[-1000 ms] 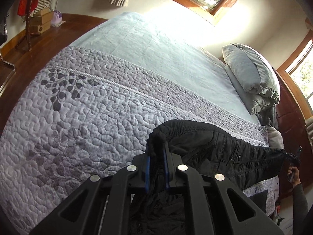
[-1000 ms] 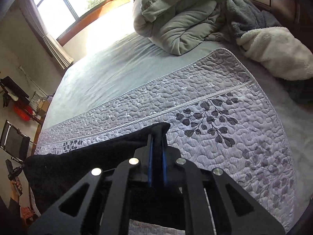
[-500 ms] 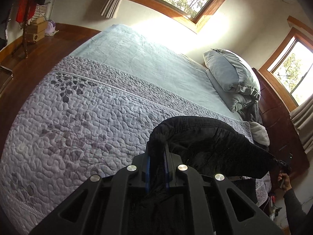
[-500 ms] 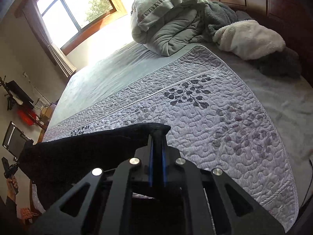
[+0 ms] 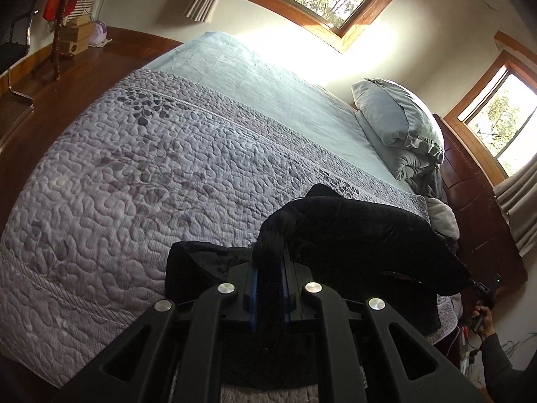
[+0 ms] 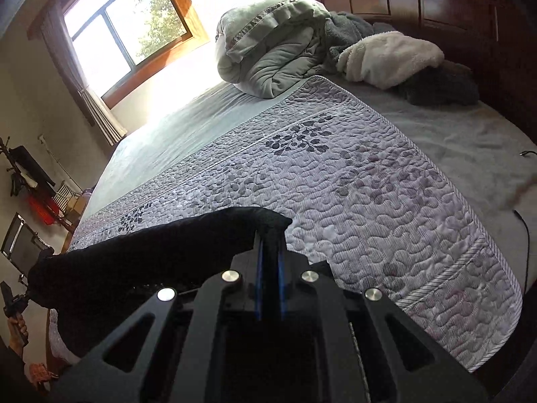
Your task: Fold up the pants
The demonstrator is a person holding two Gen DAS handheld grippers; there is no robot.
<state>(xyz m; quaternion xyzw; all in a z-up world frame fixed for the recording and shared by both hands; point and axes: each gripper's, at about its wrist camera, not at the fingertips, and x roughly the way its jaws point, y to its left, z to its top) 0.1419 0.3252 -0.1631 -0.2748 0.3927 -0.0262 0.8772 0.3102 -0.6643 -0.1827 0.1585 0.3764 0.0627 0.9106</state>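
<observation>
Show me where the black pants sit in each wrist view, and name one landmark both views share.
Left wrist view: the black pants fill the lower centre and stretch to the right edge, pinched in the left gripper.
Right wrist view: the pants run from lower centre to the left edge, pinched in the right gripper.
Shared landmark: the quilted leaf-print bedspread lies beyond the pants in both.
</observation>
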